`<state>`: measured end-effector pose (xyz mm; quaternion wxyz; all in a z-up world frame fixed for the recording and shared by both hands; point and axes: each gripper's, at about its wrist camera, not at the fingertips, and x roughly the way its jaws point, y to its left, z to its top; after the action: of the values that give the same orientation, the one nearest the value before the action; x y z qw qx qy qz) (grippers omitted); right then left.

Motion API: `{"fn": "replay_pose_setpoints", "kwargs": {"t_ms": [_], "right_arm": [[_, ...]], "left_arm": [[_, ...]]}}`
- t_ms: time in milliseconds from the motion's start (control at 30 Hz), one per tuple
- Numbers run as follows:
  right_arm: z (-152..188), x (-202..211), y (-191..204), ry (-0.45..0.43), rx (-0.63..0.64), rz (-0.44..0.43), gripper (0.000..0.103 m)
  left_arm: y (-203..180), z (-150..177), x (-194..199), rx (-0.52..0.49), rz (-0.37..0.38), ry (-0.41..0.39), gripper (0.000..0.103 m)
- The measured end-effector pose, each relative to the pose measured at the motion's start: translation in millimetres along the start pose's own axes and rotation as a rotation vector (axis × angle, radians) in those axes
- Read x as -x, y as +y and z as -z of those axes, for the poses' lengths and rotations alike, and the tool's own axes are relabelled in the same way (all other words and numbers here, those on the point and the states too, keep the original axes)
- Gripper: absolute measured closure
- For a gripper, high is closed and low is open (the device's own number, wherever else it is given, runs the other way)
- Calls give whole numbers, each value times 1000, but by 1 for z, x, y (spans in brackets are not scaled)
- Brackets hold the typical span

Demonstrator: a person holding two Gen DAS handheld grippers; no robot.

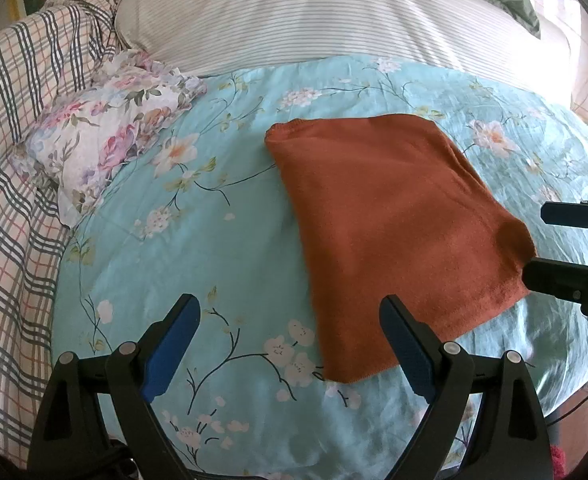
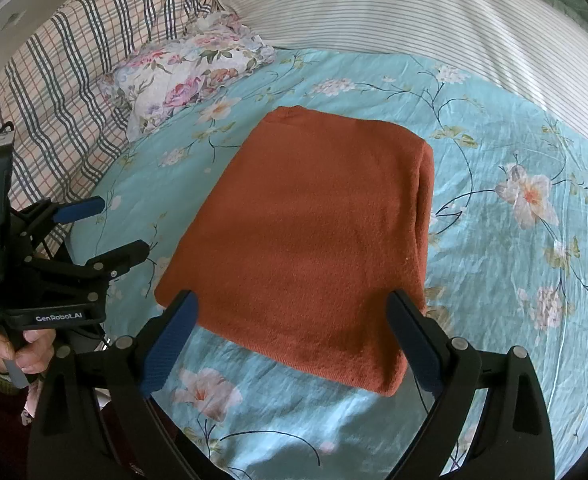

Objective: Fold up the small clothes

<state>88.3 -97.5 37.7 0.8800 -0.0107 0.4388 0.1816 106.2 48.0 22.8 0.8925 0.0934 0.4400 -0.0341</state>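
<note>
**Cloth folded on the bed, both claws wide and empty**

The cloth [image 2: 305,240], rust-orange and knitted, lies folded into a thick rectangle on the bed's turquoise floral sheet [image 2: 513,128]. Along its right side in the right wrist view we see the stacked layers of the fold; in the left wrist view the same cloth [image 1: 389,236] shows a stitched hem along its near edge.

We see the right claw [image 2: 292,352] spread wide, its blue-padded fingers [image 2: 170,344] standing either side of the cloth's near edge and gripping nothing. The left claw [image 1: 290,348] is equally wide and holds nothing; the cloth's near corner lies between its fingers, though we cannot tell whether they touch it.

From the right wrist view, the left claw [image 2: 106,228] appears at the left, just beside the cloth's left edge, held by a hand [image 2: 18,348]. Its body carries white lettering that reads "GenRobot.AI"; a smaller label beside it is too small to read. From the left wrist view, the right claw [image 1: 533,244] shows at the right edge by the cloth's corner.

Behind the cloth we find a floral pillow [image 1: 106,132], a plaid quilt [image 1: 18,120] to the left, and a striped pillow [image 1: 313,16] along the far side.
</note>
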Motion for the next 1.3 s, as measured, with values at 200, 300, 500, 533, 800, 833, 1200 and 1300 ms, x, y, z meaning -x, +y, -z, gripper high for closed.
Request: {"fn": "replay_pose_setpoints", "kwargs": {"t_ms": [200, 300, 500, 533, 800, 833, 1200, 1300], "right_arm": [[0, 0, 0, 0, 0, 0, 8], [-1, -1, -1, 0, 1, -2, 8], [-1, 0, -1, 1, 2, -1, 8], [-2, 0, -1, -1, 2, -2, 8], [-15, -9, -14, -3, 4, 5, 8], [-18, -11, -16, -4, 3, 9, 8], [-26, -24, -35, 6, -29, 1, 8], [-26, -24, -35, 5, -30, 1, 8]], "left_arm": [[1, 0, -1, 0, 0, 1, 11], [1, -1, -2, 0, 0, 2, 11], [1, -1, -2, 0, -1, 1, 11], [1, -2, -3, 0, -2, 1, 11], [5, -14, -13, 8, 6, 6, 11], [6, -16, -14, 13, 3, 6, 11], [0, -28, -23, 8, -29, -6, 11], [0, -29, -24, 8, -33, -6, 11]]}}
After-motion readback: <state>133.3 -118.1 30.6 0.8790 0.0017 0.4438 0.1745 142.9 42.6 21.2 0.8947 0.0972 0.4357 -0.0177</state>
